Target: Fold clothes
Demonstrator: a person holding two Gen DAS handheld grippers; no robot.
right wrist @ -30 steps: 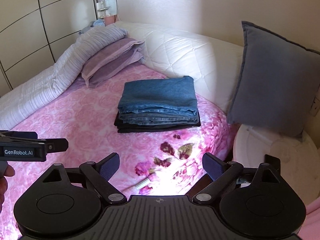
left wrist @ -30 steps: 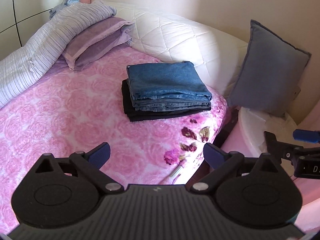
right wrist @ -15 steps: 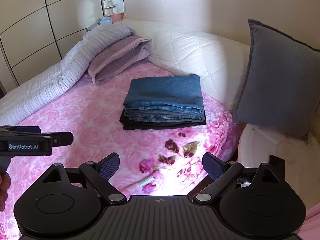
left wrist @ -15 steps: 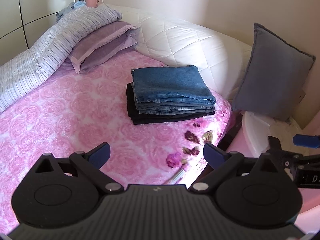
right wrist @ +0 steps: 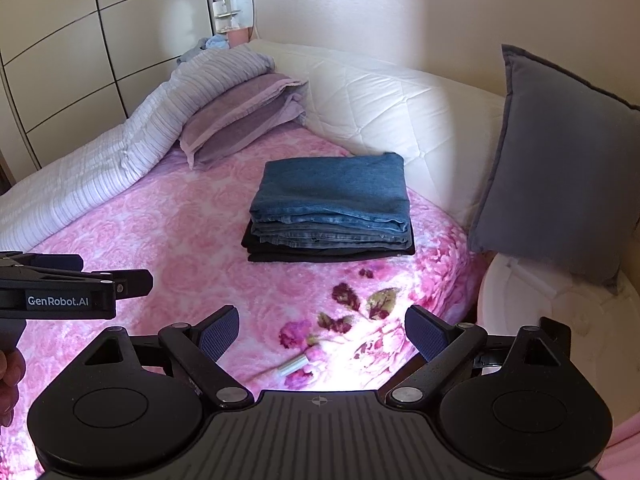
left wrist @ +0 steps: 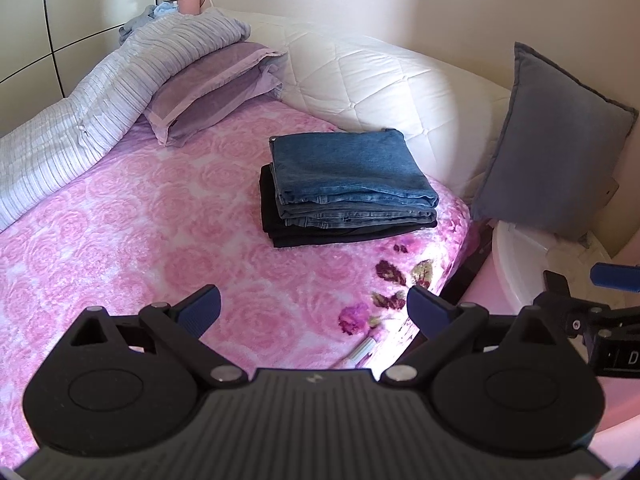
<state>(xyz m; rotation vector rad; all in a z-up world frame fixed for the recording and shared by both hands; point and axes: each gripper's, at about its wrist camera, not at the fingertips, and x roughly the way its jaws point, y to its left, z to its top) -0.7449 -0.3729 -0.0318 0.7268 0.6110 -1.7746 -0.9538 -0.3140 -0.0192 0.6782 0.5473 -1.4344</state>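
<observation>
Folded jeans (left wrist: 352, 172) are matt blue denim; the bed blanket (left wrist: 120, 248) looks plush fleece; the headboard (right wrist: 400, 100) is quilted white fabric.

Soft daylight, sharp focus; blown-out glare patch on blanket (right wrist: 304, 376) near edge; fisheye bending, dark corners.

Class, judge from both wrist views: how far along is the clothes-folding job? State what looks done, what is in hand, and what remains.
Done: a folded stack lies on the pink bedspread, blue jeans on top of a dark garment.
In hand: nothing; the left gripper and right gripper are both open and empty, above the bedspread.
Left: no unfolded clothing shows on the bed, so folding looks finished, though anything outside the views cannot be ruled out.
</observation>
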